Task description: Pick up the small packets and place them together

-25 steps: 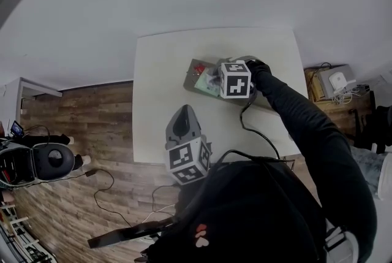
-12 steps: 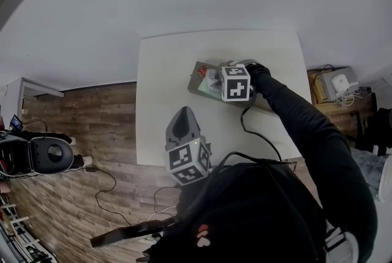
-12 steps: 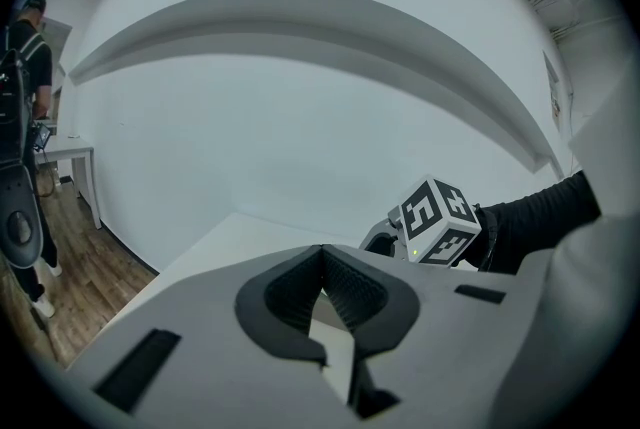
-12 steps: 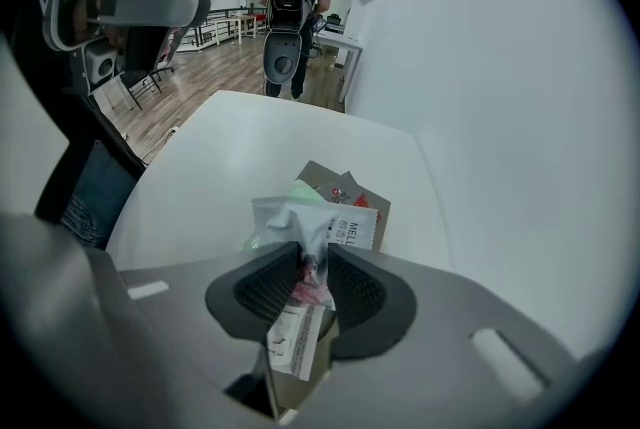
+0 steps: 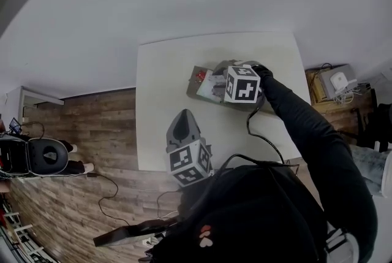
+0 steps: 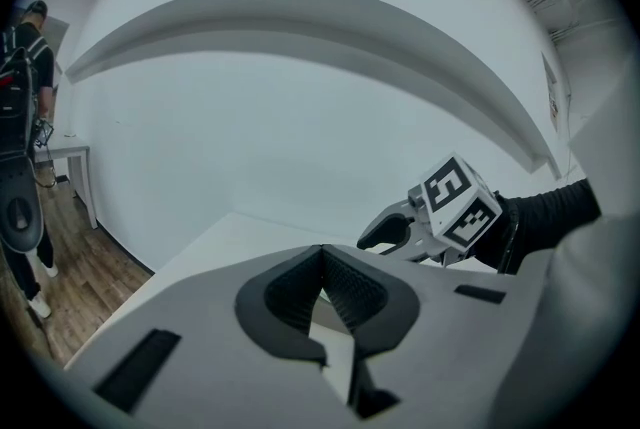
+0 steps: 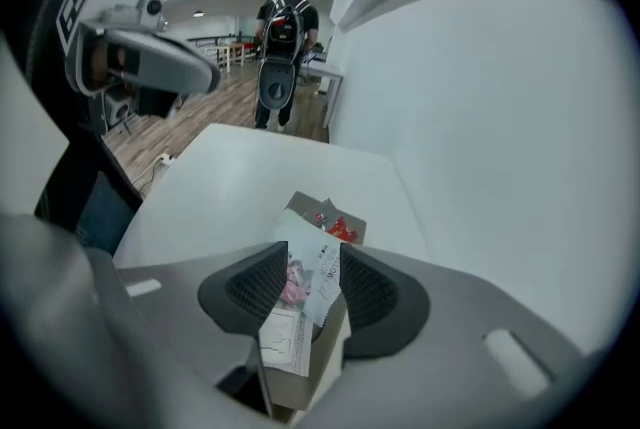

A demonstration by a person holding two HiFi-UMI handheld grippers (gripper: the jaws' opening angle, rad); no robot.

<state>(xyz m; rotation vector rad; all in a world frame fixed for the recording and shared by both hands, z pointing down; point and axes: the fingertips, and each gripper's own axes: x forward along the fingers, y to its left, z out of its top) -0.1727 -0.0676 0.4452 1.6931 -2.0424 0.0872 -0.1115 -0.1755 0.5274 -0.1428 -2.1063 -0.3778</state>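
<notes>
A shallow brown box sits on the white table with small packets in it, among them a red one at its far left end. My right gripper hangs over the box, pointing steeply down. Its jaws have just been opening. In the right gripper view a white packet with pink print stands between the parted pads over the box, with the red packet beyond. My left gripper rests over the table's near edge, jaws shut and empty.
A black cable trails from the right gripper across the table's near right part. A low stand with white devices is right of the table. Wood floor lies to the left. A person with a backpack stands far off.
The right gripper's marker cube has shifted a little right and tilted over the box. The left gripper has stayed where it was.
</notes>
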